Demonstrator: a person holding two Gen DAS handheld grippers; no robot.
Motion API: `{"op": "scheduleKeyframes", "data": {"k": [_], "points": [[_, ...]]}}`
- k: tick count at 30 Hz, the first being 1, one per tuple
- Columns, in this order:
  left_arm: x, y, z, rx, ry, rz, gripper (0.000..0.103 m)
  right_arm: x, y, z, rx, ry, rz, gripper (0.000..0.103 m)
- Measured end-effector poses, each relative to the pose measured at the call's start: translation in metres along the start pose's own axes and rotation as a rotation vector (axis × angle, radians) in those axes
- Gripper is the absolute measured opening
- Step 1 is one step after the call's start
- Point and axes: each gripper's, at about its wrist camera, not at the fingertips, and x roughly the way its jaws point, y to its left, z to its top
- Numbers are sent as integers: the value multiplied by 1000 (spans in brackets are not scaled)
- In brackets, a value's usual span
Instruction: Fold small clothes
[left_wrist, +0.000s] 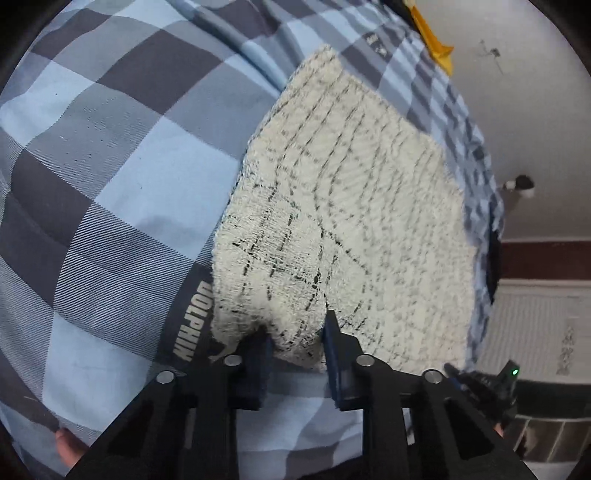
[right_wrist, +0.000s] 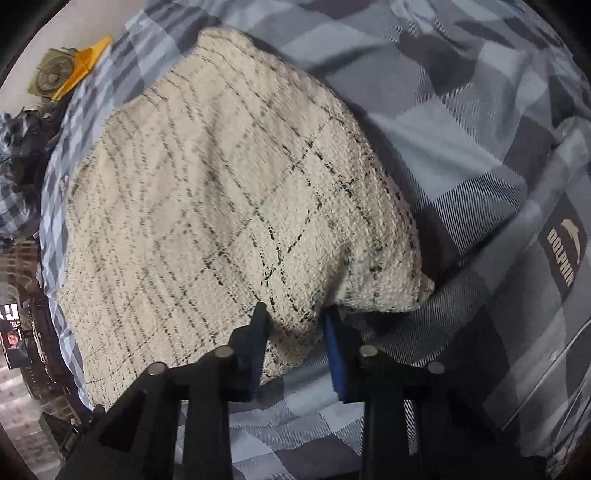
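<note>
A cream knitted garment (left_wrist: 343, 206) with thin dark check lines lies on a blue and grey checked bedsheet (left_wrist: 110, 166). My left gripper (left_wrist: 297, 334) is shut on the garment's near edge, a fold of knit bunched between its dark blue pads. In the right wrist view the same cream garment (right_wrist: 221, 192) spreads over the sheet (right_wrist: 461, 147). My right gripper (right_wrist: 293, 319) is shut on a near corner of it, and the cloth puckers up between the pads. The other gripper's body (left_wrist: 487, 384), with a green light, shows at the lower right of the left wrist view.
A "DOLPHIN" label (left_wrist: 190, 321) is printed on the sheet beside the garment; the same label (right_wrist: 565, 254) shows at the right. A yellow item (left_wrist: 432, 35) lies at the bed's far edge. Beyond the bed are a white wall and dark red trim (left_wrist: 546, 258). Clutter (right_wrist: 22, 147) sits left.
</note>
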Motion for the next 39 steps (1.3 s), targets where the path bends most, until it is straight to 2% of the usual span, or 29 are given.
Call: {"op": "scheduleKeyframes", "data": {"k": [2, 3, 9, 13, 19, 21, 23, 26, 28, 29, 30, 32, 35, 37, 38, 39], "points": [[-9, -4, -1, 16, -28, -23, 18, -9, 3, -6, -12, -27, 23, 6], [-13, -8, -4, 28, -37, -31, 15, -14, 9, -7, -26, -42, 31, 4], [-56, -28, -25, 108, -115, -145, 9, -45, 8, -23, -87, -102, 100, 2], [-76, -28, -38, 139, -120, -177, 8, -58, -20, -22, -12, -56, 199, 2], [-99, 0, -74, 44, -61, -211, 8, -93, -40, -41, -46, -18, 290, 2], [-107, 7, -88, -1, -38, -216, 8, -90, -36, -54, -63, 17, 300, 1], [-117, 7, -102, 3, -37, -200, 8, -100, -47, -65, -68, 37, 301, 0], [-122, -1, -113, 42, -68, -139, 4, -120, -48, -64, -74, -12, 310, 0], [-121, -2, -108, 43, -103, -106, 3, -128, -44, -57, -99, -71, 250, 0], [-120, -4, -102, 58, -122, -79, 3, -126, -38, -54, -120, -73, 224, 0], [-118, -4, -97, 59, -128, -52, 3, -116, -34, -52, -128, -27, 236, 0], [-117, 0, -92, 35, -133, -52, 3, -91, -34, -53, -76, 92, 300, 0], [-116, -6, -97, 80, -103, -54, 3, -48, -28, -59, 31, 217, 384, 6], [-116, -6, -101, 103, -73, -40, 3, -38, -25, -52, 39, 208, 436, 7], [-116, -7, -101, 118, -58, -39, 4, -39, -26, -45, 33, 174, 429, 17], [-116, -7, -100, 132, -45, -32, 4, -42, -31, -35, 42, 128, 377, 29]]}}
